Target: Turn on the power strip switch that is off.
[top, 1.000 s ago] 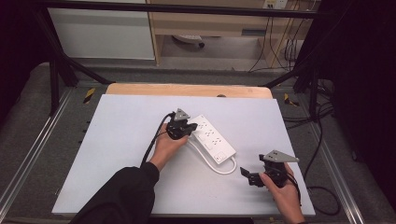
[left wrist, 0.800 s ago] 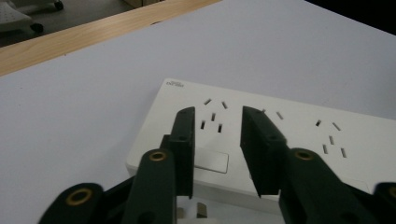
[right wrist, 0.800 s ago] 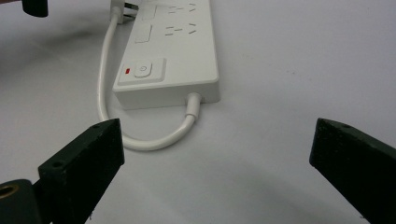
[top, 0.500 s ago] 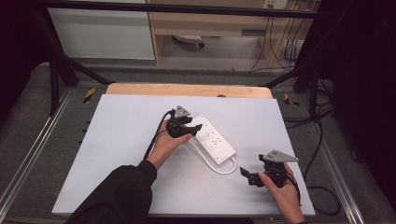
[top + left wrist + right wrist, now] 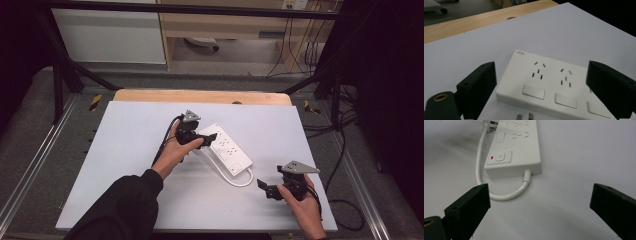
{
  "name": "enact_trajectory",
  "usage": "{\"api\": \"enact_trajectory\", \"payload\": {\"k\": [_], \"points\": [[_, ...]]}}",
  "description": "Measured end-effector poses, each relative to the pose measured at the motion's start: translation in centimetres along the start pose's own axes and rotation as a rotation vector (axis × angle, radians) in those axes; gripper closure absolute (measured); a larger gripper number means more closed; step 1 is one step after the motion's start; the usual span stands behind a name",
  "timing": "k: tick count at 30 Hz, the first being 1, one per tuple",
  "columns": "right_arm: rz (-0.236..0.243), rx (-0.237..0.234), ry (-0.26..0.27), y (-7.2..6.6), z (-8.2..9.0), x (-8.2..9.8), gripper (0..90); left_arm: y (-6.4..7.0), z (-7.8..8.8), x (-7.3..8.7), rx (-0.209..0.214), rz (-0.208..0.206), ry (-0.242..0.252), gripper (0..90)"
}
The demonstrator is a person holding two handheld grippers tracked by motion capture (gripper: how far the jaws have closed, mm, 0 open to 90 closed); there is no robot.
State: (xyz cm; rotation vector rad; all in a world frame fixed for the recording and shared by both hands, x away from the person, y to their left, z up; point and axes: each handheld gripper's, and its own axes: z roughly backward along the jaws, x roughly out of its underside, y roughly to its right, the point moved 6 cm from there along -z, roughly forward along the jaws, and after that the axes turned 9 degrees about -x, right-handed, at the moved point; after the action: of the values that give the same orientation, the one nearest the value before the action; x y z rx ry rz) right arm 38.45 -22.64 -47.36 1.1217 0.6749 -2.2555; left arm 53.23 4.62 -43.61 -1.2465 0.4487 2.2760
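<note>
The left gripper (image 5: 204,138), jaws apart, has advanced to straddle the far-left end of the white power strip (image 5: 226,148) at mid-desk (image 5: 125,150), suggesting an imminent grasp; the right gripper (image 5: 268,189) waits near-right, jaws apart.

One white power strip (image 5: 226,148) lies on one white table (image 5: 125,150), with one white cable (image 5: 499,192) looping from its end. Two grippers are at the strip: the left gripper (image 5: 202,136) at its far end, the right gripper (image 5: 267,189) near its cable end. On the strip's face the left gripper view shows two socket groups (image 5: 538,70) and three flat switches (image 5: 533,91); the right gripper view shows one power button (image 5: 499,157) beside one red mark (image 5: 491,158). Two metal plug prongs (image 5: 524,116) lie just beside the strip.
</note>
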Motion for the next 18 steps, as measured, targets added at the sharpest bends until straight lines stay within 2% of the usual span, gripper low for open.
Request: {"api": "enact_trajectory", "payload": {"k": [6, 18], "points": [[-0.004, 0.016, 0.011, 0.3, 0.0, -0.1, 2.8, -0.9, 1.2, 0.1, -0.001, 0.002, -0.021, 9.6], [-0.003, 0.002, 0.014, 0.1, -0.1, -0.1, 2.5, -2.6, 3.7, 0.0, -0.012, 0.005, -0.006, 8.8]]}}
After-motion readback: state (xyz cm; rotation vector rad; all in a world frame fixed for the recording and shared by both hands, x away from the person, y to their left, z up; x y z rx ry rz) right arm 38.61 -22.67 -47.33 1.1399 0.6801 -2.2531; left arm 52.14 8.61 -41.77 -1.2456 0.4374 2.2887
